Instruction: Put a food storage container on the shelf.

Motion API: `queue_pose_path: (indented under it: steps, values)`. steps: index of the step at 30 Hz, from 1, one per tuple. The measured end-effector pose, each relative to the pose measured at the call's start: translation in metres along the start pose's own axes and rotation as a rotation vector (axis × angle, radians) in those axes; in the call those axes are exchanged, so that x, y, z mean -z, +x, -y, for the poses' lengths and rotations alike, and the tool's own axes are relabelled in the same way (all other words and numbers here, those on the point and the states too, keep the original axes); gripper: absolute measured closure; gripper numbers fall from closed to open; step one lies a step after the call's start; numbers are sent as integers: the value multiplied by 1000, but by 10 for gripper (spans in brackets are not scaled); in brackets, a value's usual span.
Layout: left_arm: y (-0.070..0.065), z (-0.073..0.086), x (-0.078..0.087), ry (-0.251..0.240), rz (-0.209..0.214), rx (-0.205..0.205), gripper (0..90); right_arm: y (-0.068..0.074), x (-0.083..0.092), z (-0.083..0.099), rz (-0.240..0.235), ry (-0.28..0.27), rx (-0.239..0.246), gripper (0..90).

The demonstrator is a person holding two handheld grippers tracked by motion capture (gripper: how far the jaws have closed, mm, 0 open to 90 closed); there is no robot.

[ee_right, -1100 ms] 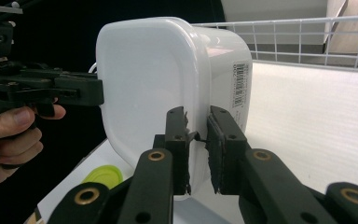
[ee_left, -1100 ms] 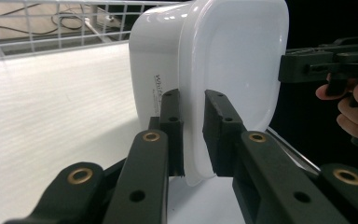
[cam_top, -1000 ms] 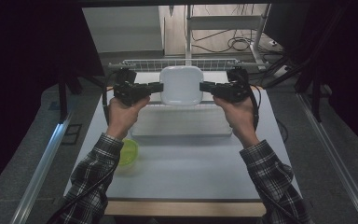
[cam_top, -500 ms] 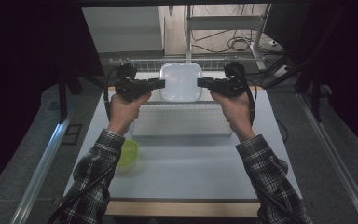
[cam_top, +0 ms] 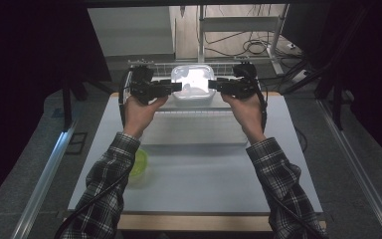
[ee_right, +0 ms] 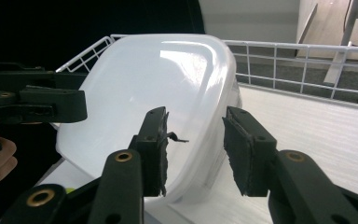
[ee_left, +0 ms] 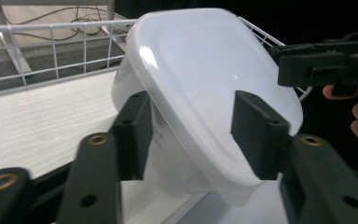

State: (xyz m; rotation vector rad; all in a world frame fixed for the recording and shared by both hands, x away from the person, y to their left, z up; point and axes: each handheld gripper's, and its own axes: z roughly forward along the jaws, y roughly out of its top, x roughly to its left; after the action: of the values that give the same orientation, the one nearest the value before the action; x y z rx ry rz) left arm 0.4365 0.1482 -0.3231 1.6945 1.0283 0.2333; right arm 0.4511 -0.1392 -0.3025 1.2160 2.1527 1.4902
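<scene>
Looking at the tabletop (cam_top: 199,179) first, the landmark here is the white wire basket (cam_top: 149,63) running along its far edge, and everything else hangs off that. The white lidded container (cam_top: 193,83) sits right against the basket rail, at its middle, resting on the pale surface just in front of it. Nearer the person than the basket lies a long flat white tray-like thing (cam_top: 194,129), and a small green bowl (cam_top: 139,164) sits well away from the basket, by the left sleeve.

Now the bit that matters: the container lies squarely between the two tools, with neither hand obviously nearer. The left hand-held gripper (cam_top: 173,86) points in at its left side and the right hand-held gripper (cam_top: 214,84) at its right side, both roughly parallel to the basket rail. The lid's slightly longer side seems to run along the rail too, though it's close to square.

Both sets of jaws have just been opening. In the left gripper view the pads (ee_left: 135,133) bracket the rim with a gap, and the right gripper view shows the same, so I'd say it's been let go and both hands just need to back straight out sideways.
</scene>
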Motion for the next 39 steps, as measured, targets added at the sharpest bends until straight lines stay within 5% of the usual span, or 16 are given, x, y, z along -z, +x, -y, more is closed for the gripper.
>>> queue_pose_path:
  steps: [7, 8, 13, 15, 16, 19, 20, 24, 27, 39]
  values:
    - [4, -5, -6, -5, -88, -29, 387, 1, -7, 1, 21, -20, 13, 581]
    - [-1, -8, -4, -13, -133, -74, 384, 3, -6, 2, 31, -32, 27, 581]
    - [-10, -2, 17, -79, -89, -110, 431, 6, 7, 5, 19, -71, 69, 626]
    - [-16, 8, 29, -85, -79, -134, 544, 10, 19, 11, 20, -82, 106, 693]
    - [-20, 21, 37, -85, -67, -153, 684, 12, 29, 19, 20, -93, 138, 794]
    - [-24, 38, 39, -61, -36, -162, 782, 15, 36, 30, 6, -88, 162, 863]
    - [-25, 47, 33, -29, -8, -162, 832, 16, 32, 42, -15, -46, 182, 885]
    - [-29, 53, 16, 10, -8, -191, 848, 19, 21, 51, -13, -3, 201, 887]
    - [-31, 50, 4, 24, -55, -218, 848, 18, 7, 51, -16, 13, 196, 887]
    - [-22, 42, -6, 9, -80, -168, 841, 13, -9, 45, -15, 5, 154, 887]
